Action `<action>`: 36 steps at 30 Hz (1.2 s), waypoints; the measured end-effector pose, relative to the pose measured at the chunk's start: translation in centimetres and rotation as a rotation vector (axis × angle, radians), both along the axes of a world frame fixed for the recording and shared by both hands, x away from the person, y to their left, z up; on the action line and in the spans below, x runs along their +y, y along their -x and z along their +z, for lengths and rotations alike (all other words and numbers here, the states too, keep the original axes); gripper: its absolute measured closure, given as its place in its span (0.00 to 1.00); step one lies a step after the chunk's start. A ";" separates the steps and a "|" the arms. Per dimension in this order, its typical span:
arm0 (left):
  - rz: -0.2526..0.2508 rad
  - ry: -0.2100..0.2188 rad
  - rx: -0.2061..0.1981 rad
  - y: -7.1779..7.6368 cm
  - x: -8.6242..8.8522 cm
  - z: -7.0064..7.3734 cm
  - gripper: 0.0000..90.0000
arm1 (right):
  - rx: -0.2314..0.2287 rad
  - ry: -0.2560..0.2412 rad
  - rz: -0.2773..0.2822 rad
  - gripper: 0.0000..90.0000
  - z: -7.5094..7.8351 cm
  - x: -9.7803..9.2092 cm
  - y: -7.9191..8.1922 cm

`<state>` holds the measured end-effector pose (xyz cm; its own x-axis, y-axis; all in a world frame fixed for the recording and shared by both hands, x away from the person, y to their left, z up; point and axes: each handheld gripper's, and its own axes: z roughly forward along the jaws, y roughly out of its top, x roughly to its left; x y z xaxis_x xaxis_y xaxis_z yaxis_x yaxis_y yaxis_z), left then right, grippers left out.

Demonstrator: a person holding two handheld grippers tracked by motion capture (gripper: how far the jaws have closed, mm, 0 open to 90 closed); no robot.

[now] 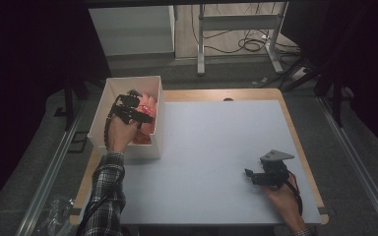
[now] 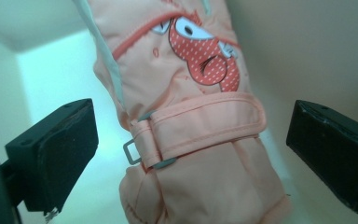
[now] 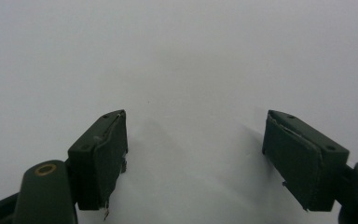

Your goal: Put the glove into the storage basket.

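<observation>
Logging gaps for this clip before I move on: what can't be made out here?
- Glove: fingertips cut off by the left gripper view's top edge; cuff by the bottom edge.
- White box contents: high view, partly covered by the left gripper and hand; number of gloves unclear.
- Right gripper: small, dim in high view.

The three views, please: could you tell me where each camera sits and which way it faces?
High view: above the person's side, looking forward and down on the table; both forearms, left gripper in the box, right gripper.
Left gripper view: rides the left gripper, facing the pink glove; jaws apart.
Right gripper view: rides the right gripper, facing bare table; jaws apart.
Shared: high and left gripper views both show the glove.
</observation>
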<state>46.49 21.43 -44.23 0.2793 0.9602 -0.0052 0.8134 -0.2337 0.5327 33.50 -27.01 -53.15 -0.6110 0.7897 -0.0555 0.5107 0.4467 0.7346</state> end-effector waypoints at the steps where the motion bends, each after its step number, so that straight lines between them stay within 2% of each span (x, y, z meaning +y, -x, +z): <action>1: -0.001 0.009 -0.015 0.2 0.0 0.1 0.03 | -0.001 0.001 0.000 0.25 0.0 0.0 0.0; 11: -0.054 0.058 -0.100 1.8 0.4 1.9 0.03 | 0.000 0.000 0.000 0.25 0.0 0.0 0.0; 19: -0.102 0.068 -0.154 3.0 -0.1 3.5 0.01 | -0.001 0.001 0.000 0.25 0.0 0.0 0.0; 28: -0.173 0.088 -0.200 4.5 -1.9 5.2 0.01 | -0.001 0.002 -0.001 0.24 0.0 0.0 0.0; 36: -0.242 0.104 -0.222 5.5 -4.3 6.1 0.01 | -0.001 0.002 -0.002 0.24 0.0 0.0 0.0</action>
<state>40.98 17.12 -38.15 0.5041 0.8635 -0.0134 0.6025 -0.3405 0.7219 33.50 -26.99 -53.16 -0.6093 0.7908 -0.0576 0.5105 0.4468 0.7347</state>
